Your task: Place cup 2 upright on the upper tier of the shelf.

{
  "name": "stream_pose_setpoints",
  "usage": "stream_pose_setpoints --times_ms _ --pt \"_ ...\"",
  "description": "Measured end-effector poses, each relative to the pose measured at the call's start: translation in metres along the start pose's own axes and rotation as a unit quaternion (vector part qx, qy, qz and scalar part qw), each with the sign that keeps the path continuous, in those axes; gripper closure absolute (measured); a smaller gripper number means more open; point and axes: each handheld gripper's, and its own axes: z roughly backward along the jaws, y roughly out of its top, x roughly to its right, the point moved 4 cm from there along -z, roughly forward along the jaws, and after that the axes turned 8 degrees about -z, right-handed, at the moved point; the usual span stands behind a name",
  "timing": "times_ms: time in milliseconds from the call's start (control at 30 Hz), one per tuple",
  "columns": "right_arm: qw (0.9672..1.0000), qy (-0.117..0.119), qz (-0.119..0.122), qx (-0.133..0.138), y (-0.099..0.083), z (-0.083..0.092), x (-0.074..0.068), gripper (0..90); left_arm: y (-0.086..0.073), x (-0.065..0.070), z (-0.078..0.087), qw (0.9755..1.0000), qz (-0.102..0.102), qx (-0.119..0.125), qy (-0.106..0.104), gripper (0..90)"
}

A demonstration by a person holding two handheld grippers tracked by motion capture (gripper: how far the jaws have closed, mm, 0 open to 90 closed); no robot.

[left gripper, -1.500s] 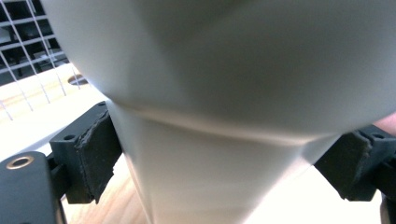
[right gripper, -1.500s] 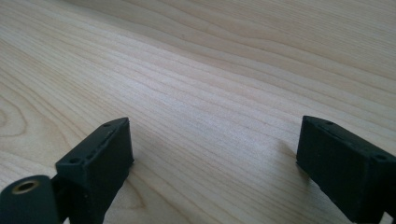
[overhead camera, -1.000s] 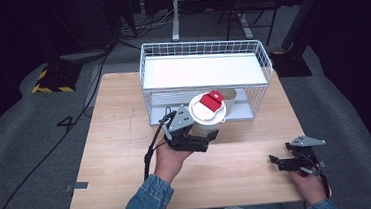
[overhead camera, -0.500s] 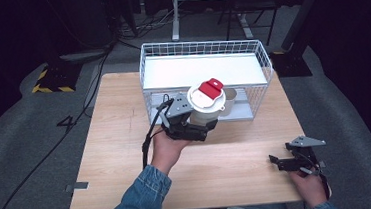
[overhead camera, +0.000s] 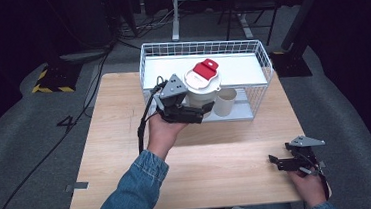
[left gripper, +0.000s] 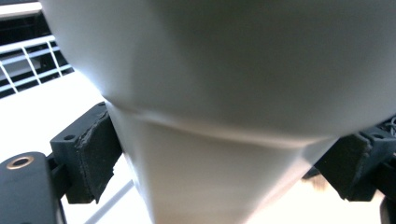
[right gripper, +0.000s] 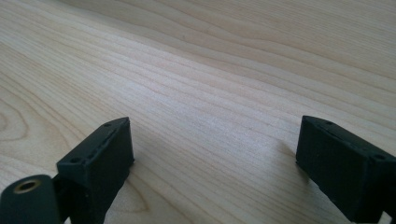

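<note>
A white cup [overhead camera: 202, 89] with a white lid and a red tab [overhead camera: 205, 68] hangs in the air at the front wall of the white wire basket [overhead camera: 204, 46]. My left gripper [overhead camera: 200, 107] is shut on the cup's body from the left side. In the left gripper view the cup [left gripper: 224, 93] stands close up, and both black pads [left gripper: 95, 149] press on its narrow lower part. My right gripper [overhead camera: 276, 161] rests low over the wooden table [overhead camera: 120, 124] at the front right. In the right gripper view its jaws [right gripper: 215, 163] stand open with only bare wood between them.
A beige paper cup [overhead camera: 225, 101] stands inside the basket near its front wall, just right of the held cup. The basket sits at the table's far edge. Dark floor with cables and a yellow-black striped block [overhead camera: 51, 81] surrounds the table.
My left gripper has risen with the lidded cup and moved away from the person, toward the basket. The right gripper has kept still.
</note>
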Motion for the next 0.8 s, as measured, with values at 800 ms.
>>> stream_pose_setpoints --times_ms 800 --pt "1.0000 0.000 0.000 0.000 0.000 0.000 0.000 11.4 0.043 -0.048 -0.014 0.9985 0.000 0.014 0.053 11.4"
